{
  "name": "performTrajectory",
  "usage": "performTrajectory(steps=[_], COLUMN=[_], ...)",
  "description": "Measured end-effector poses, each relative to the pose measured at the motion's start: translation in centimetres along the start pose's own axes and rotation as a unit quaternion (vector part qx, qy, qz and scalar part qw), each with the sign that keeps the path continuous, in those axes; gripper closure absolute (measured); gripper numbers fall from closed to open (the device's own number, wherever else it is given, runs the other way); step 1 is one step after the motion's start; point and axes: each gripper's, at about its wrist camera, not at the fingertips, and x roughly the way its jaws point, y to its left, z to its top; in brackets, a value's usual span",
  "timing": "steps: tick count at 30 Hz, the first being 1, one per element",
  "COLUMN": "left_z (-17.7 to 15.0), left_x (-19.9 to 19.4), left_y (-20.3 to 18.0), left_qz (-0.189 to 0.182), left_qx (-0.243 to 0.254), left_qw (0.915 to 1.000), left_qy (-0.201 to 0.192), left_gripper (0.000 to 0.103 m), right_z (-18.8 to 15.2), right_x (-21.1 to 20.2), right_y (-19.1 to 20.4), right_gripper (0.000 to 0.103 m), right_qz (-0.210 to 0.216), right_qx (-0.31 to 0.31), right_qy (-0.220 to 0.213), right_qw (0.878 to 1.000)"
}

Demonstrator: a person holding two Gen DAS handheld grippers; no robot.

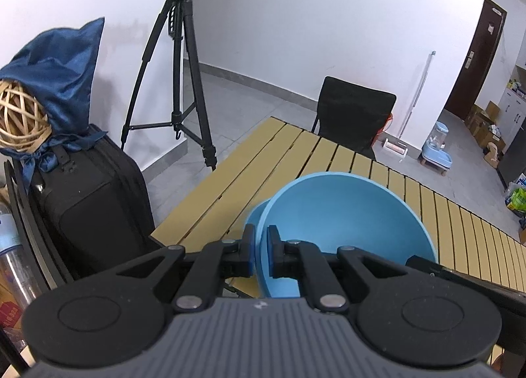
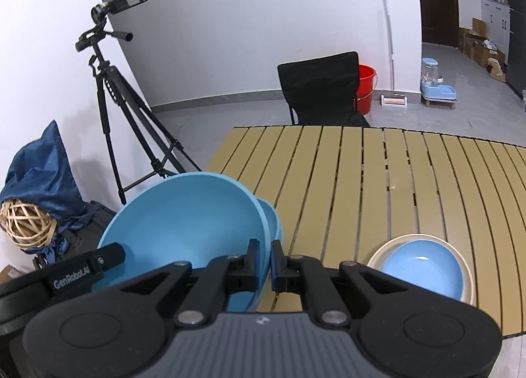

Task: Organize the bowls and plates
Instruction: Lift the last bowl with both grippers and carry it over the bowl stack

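Fingers, left gripper [image 1: 260, 251]: pinching the near rim of the large blue bowl [image 1: 342, 213], one pad inside, one outside.
Fingers, right gripper [image 2: 265, 264]: pinching the opposite rim of the same large blue bowl [image 2: 184, 223].
Bowl: tilted, held between both grippers over the table's left edge; a second blue rim [image 1: 254, 218] shows just behind it, whether nested or apart I cannot tell.
Table [image 2: 361, 164]: slatted, tan.
Small blue bowl [image 2: 422, 266]: sits inside a cream plate [image 2: 468, 282], near the table's front edge.
Background: tripod [image 2: 111, 88], black chair [image 2: 319, 88], red bucket [image 2: 365, 82].
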Motion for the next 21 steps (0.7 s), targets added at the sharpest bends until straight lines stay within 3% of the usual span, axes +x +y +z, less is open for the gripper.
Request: performTrajectory(steps=[21], left_z=[2.0], left_x=[12.1], left_y=[1.6], left_qz=[-0.006], left_qx=[0.004], left_qw=[0.9993], left_qy=[0.037], left_gripper=[0.095], right_z=[1.2], right_x=[11.2], right_y=[0.8], right_gripper=[0.096], right_qz=[-0.016], right_qx=[-0.006], right_qy=[0.026], right_qw=[1.000])
